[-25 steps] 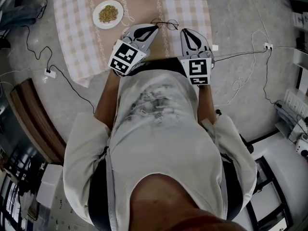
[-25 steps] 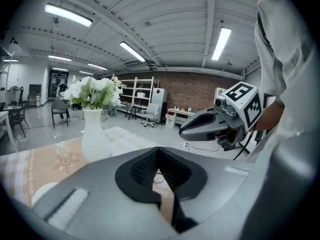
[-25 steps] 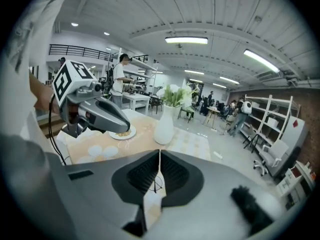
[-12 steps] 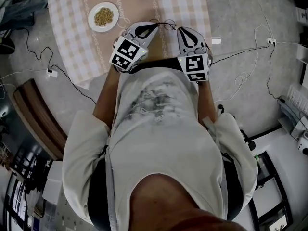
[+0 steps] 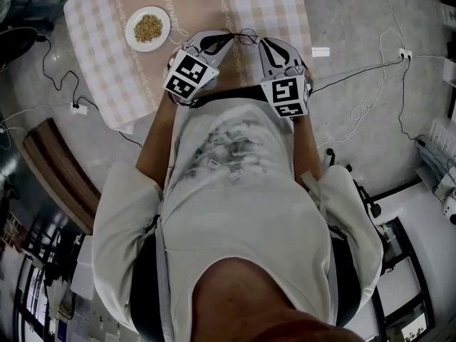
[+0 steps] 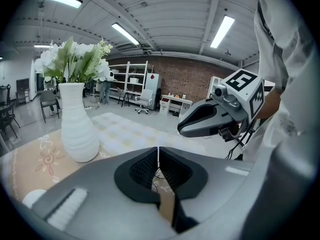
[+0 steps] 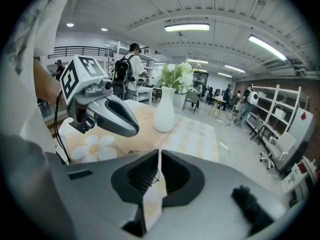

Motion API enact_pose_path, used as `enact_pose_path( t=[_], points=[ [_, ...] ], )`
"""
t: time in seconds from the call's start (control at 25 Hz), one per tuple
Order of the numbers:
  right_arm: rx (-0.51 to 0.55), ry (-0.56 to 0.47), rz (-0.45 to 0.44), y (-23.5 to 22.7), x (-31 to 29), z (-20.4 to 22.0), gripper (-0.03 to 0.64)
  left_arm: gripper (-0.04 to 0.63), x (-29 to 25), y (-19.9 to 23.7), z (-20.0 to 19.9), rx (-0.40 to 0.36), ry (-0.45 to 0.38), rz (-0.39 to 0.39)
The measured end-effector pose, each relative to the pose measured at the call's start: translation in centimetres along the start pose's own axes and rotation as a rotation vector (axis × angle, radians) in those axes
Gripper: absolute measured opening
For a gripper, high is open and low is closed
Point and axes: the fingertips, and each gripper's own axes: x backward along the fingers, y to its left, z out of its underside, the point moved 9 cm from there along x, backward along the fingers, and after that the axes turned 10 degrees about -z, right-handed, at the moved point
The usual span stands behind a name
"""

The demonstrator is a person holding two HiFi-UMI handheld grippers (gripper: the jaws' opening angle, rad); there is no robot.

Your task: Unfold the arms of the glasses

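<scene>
Glasses (image 5: 243,35) on the checked tablecloth (image 5: 100,41), just beyond both pairs of tips. Held left gripper (image 5: 228,38) clenched on nothing, tips just beside the frame's left end. Held right gripper (image 5: 263,43) likewise clenched and empty, near the other end. Plate (image 5: 147,28) of grain well apart.

Head view looks steeply down; both gripper views, low, share the vase (image 6: 77,126).

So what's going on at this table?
A person holds a claw in each hand over a cloth-covered table. The left claw and right claw are both shut and empty, tips close to the glasses lying on the table. Neither grips them yet.
</scene>
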Motion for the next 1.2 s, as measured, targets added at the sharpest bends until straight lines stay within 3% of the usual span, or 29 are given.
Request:
enact_pose_path(
  t=[1.2],
  points=[
    [-0.031, 0.1, -0.063, -1.2, -2.7, 2.8, 0.08, 0.072, -5.4, 0.6, 3.0, -0.136, 0.195, 0.118]
  ],
)
